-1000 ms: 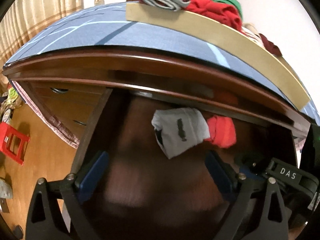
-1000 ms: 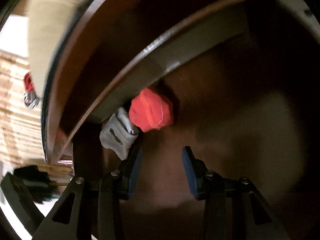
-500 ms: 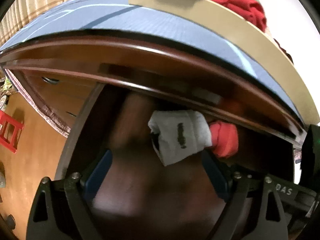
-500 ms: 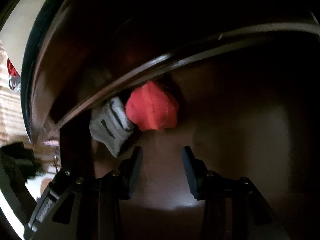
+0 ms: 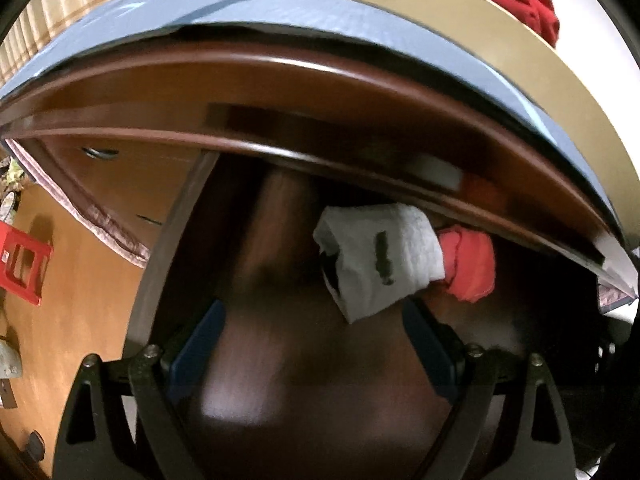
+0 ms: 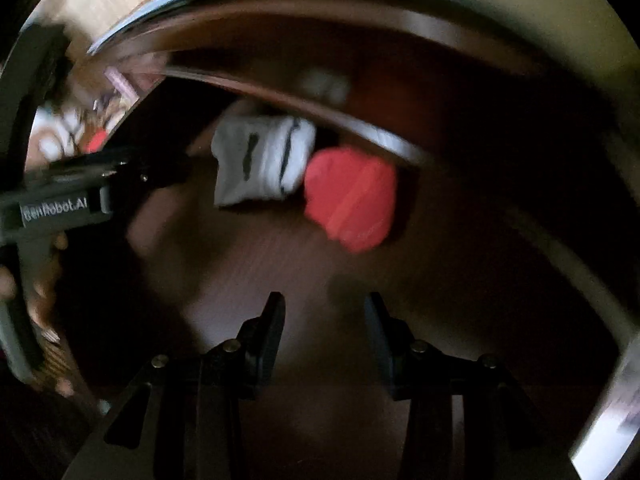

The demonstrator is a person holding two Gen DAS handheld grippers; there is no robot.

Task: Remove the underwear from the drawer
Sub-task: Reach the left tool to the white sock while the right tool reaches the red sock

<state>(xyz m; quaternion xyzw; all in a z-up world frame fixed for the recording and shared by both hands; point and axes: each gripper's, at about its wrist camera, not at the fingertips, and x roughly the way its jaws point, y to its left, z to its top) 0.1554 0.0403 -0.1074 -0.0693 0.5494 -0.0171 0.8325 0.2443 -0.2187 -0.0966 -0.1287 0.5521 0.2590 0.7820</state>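
Observation:
The wooden drawer [image 5: 168,248] stands open below the dresser top. A folded white piece of underwear [image 5: 380,260] with a dark mark lies at the drawer's back, and a red piece [image 5: 468,264] touches its right side. My left gripper [image 5: 314,340] hangs open wide over the drawer floor with nothing between its blue pads; the white piece sits just ahead of its right finger [image 5: 428,344]. The blurred right wrist view shows the white piece [image 6: 260,164] and the red piece [image 6: 352,196] ahead of my right gripper [image 6: 324,320], whose jaws stand apart and empty. The left gripper's body [image 6: 80,196] shows at the left.
A blue cloth [image 5: 200,8] covers the dresser top, where a beige tray [image 5: 520,52] holds red clothes [image 5: 532,4]. The top's overhang hides the drawer's back. A closed drawer with a metal handle [image 5: 100,153] is at the left, above a wooden floor [image 5: 80,280] and a red stool [image 5: 24,264].
My left gripper sank closer to the white piece. The right wrist view rolled strongly and pulled back a little; the left gripper's body now shows at its left edge.

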